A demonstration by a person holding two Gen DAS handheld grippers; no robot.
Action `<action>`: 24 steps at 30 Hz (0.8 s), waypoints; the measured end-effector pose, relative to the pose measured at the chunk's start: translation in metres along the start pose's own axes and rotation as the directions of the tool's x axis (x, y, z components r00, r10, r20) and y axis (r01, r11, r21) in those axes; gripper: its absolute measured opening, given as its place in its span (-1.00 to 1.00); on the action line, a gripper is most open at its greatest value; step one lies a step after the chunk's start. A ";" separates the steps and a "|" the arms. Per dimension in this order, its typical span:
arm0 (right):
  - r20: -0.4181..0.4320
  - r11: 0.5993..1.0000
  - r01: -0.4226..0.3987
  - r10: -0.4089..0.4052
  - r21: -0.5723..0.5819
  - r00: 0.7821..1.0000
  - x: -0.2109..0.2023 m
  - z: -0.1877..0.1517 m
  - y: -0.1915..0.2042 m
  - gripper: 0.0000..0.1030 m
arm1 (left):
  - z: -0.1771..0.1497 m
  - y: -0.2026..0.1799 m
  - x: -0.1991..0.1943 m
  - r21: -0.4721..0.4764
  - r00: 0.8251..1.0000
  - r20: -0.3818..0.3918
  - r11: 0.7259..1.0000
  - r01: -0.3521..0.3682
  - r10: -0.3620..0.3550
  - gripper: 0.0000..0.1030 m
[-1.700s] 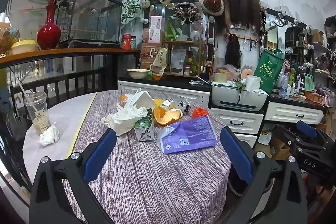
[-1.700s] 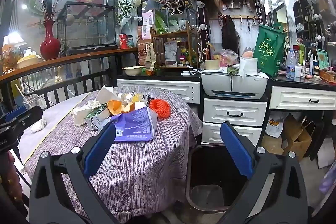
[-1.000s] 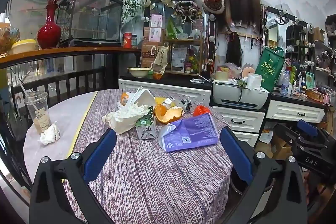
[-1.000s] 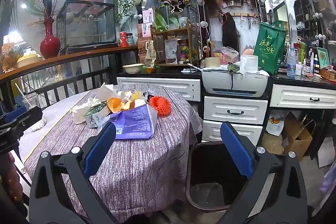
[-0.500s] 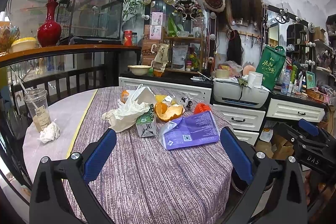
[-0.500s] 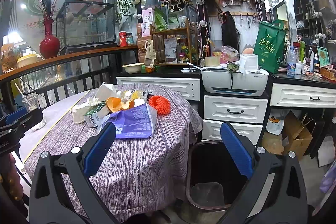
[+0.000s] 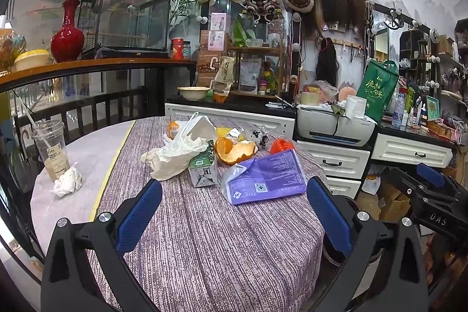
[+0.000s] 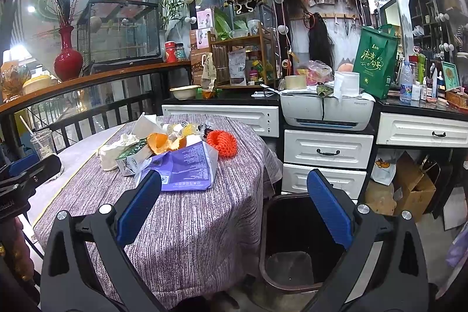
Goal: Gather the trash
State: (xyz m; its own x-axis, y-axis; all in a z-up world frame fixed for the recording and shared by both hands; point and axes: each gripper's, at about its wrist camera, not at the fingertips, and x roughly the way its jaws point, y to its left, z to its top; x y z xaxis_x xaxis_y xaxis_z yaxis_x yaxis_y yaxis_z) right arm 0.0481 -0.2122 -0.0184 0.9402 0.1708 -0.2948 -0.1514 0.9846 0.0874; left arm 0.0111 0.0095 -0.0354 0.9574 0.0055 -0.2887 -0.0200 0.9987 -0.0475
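Trash lies in a heap on a round table with a purple striped cloth (image 7: 210,247): a purple plastic packet (image 7: 264,177), a green and white carton (image 7: 202,170), a white plastic bag (image 7: 172,154), orange peel (image 7: 234,151) and a red foam net (image 8: 222,143). A crumpled tissue (image 7: 66,182) lies beside a plastic cup (image 7: 52,149) at the table's left. My left gripper (image 7: 231,212) is open and empty, above the table short of the heap. My right gripper (image 8: 231,209) is open and empty, over the table's right edge and a dark bin (image 8: 295,241) on the floor.
White drawers (image 8: 327,154) and a printer (image 8: 326,110) stand behind the bin. Cardboard boxes (image 8: 412,189) sit on the floor at right. A dark railing with a wooden top (image 7: 87,69) curves behind the table, holding a red vase (image 7: 68,38).
Both grippers have drifted slightly; the heap sits a little higher and farther in the left wrist view. Nothing was taken hold of.
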 end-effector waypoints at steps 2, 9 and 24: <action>-0.004 1.000 0.000 0.000 0.002 1.000 0.001 0.000 -0.001 0.91 | 0.000 -0.002 0.000 0.001 1.000 -0.003 1.000 -0.001 0.001 0.90; -0.007 1.000 -0.001 0.001 0.004 1.000 0.002 0.000 -0.001 0.91 | -0.003 -0.002 0.000 -0.001 1.000 -0.008 1.000 0.000 0.000 0.90; -0.012 1.000 -0.001 0.001 0.005 1.000 0.003 -0.002 0.000 0.91 | -0.003 -0.003 -0.001 -0.002 1.000 -0.022 1.000 0.002 -0.002 0.90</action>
State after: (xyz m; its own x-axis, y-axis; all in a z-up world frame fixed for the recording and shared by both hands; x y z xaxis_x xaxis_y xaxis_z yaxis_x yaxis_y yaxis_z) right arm 0.0502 -0.2115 -0.0213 0.9363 0.1725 -0.3060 -0.1509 0.9842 0.0929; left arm 0.0096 0.0065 -0.0378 0.9510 0.0025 -0.3093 -0.0188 0.9986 -0.0500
